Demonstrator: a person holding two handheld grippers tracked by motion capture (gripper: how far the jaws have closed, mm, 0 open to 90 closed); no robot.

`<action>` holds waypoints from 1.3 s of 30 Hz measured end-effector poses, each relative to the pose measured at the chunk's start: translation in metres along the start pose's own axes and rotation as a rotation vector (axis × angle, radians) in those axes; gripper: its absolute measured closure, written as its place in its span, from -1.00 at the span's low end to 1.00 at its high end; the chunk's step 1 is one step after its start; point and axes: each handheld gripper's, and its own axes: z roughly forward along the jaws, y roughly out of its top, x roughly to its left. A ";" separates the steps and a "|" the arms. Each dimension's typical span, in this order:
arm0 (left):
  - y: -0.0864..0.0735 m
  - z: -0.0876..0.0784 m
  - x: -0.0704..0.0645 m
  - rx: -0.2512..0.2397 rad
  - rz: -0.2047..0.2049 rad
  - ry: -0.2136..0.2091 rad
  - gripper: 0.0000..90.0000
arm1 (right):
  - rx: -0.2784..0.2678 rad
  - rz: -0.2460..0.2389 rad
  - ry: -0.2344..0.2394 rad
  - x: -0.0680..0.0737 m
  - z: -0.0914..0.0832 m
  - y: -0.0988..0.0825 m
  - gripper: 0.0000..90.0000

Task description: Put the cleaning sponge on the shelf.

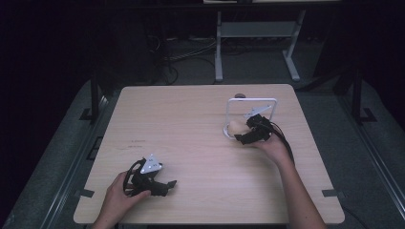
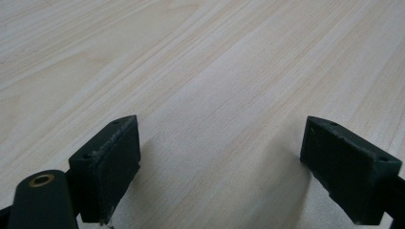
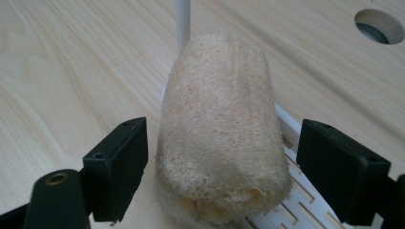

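Scene: a person works at a pale wooden counter (image 1: 191, 124) with a gripper in each hand.
Loofah: a beige loofah piece (image 3: 222, 129) stands upright on the slotted base of a white wire rack (image 1: 251, 101), near the far right of the counter.
Reason of place: I judge the slotted base lets the loofah drain and the rack keeps it standing.
Right gripper (image 1: 249, 135): its jaws are spread wide; the loofah sits between them, the left pad very near it, the right pad apart, so nothing is gripped.
Left gripper (image 1: 160, 187): it rests low on the near left of the counter, jaws open and empty, well apart from the loofah, probably waiting.
Hole: a round opening (image 3: 379, 26) lies beyond the rack.
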 end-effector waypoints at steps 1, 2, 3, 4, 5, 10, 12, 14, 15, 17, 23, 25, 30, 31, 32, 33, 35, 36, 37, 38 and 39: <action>0.000 0.000 0.000 0.000 0.000 0.000 -0.71 | -0.011 -0.004 0.001 0.000 -0.002 0.001 -0.60; 0.000 0.000 0.000 0.000 0.000 0.000 -0.71 | -0.019 -0.003 0.000 0.000 -0.005 0.001 -0.60; 0.000 0.000 0.000 0.000 0.000 0.000 -0.71 | -0.021 -0.001 0.003 0.000 -0.008 0.001 -0.60; 0.000 0.000 0.000 0.000 0.000 0.000 -0.71 | -0.025 -0.001 0.000 0.001 -0.011 0.002 -0.60; 0.000 0.000 0.000 0.000 0.000 0.000 -0.71 | -0.031 -0.004 -0.001 0.002 -0.013 0.002 -0.60; 0.000 0.000 0.000 0.000 0.000 0.000 -0.71 | -0.048 -0.021 -0.007 0.006 -0.027 0.003 -0.60; 0.000 0.000 0.000 0.000 0.000 0.000 -0.71 | -0.053 -0.024 -0.010 0.009 -0.032 0.002 -0.57; 0.000 0.000 0.000 0.002 0.001 0.000 -0.71 | -0.067 -0.019 -0.007 0.011 -0.037 0.001 -0.52; 0.000 0.000 0.000 0.000 0.000 0.000 -0.71 | -0.077 -0.013 0.002 0.012 -0.039 0.000 -0.49; 0.000 0.000 0.000 -0.002 0.000 0.000 -0.71 | -0.087 -0.008 0.010 0.013 -0.043 -0.001 -0.45; 0.000 0.000 0.000 -0.006 -0.004 0.001 -0.71 | -0.117 -0.006 0.024 0.019 -0.053 -0.008 -0.01; 0.000 0.000 0.000 0.000 0.000 0.000 -0.71 | -0.129 -0.008 0.037 0.021 -0.056 -0.010 0.19; 0.000 0.000 0.000 0.001 0.001 0.000 -0.71 | -0.129 -0.034 0.067 0.030 -0.056 -0.014 0.75; 0.000 0.000 0.000 0.001 0.001 0.000 -0.71 | -0.126 -0.040 0.073 0.032 -0.055 -0.015 0.83; 0.000 0.000 0.000 0.001 0.001 0.000 -0.71 | -0.124 -0.042 0.076 0.033 -0.053 -0.016 0.91; 0.000 0.000 0.000 0.001 0.001 0.000 -0.71 | -0.119 -0.045 0.077 0.034 -0.051 -0.017 0.96; 0.000 0.000 0.000 0.001 0.001 0.000 -0.71 | -0.111 -0.047 0.077 0.035 -0.047 -0.019 0.99; 0.000 0.000 0.000 0.001 0.001 0.000 -0.71 | -0.107 -0.050 0.078 0.035 -0.045 -0.020 1.00; 0.000 0.000 0.000 0.001 0.001 0.000 -0.71 | -0.096 -0.044 0.081 0.036 -0.043 -0.021 0.99; 0.000 0.000 0.000 0.001 0.001 0.000 -0.71 | -0.091 -0.043 0.089 0.036 -0.040 -0.022 0.99; 0.000 0.000 0.000 0.001 0.001 0.000 -0.71 | -0.080 -0.040 0.088 0.036 -0.038 -0.023 0.99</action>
